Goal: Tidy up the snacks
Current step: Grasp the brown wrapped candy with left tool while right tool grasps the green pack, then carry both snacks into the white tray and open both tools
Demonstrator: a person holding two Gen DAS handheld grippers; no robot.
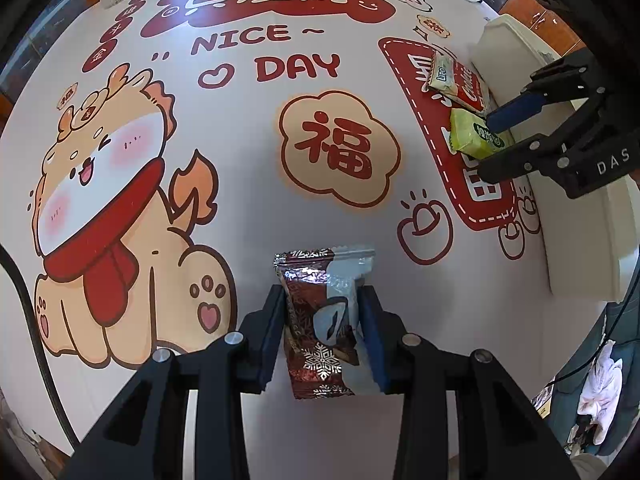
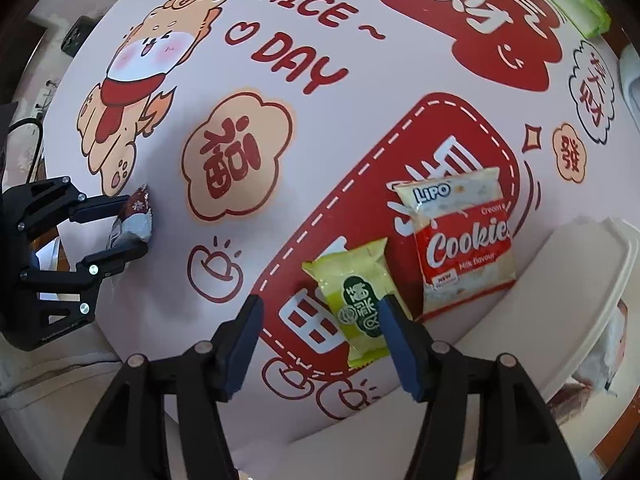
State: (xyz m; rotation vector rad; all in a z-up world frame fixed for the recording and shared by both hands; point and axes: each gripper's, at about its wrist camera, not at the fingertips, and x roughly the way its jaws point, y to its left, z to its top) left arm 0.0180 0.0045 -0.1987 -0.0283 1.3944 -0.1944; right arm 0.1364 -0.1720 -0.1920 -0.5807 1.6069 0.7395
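Two tools at work over the printed table [image 1: 248, 184]: my left tool [image 1: 324, 336] pinches a brown foil snack [image 1: 320, 320] between its pads, lifted off the table as far as I can judge. My right tool [image 2: 320, 344] points down with jaws spread, one finger resting on the green snack [image 2: 356, 300] and the other finger on bare table beside it, so nothing is gripped. Just beyond it lies the cookie pack [image 2: 460, 240], beside a white tray [image 2: 560, 280]. I judge this the gathering step; next, I would carry the foil snack over to the other two.
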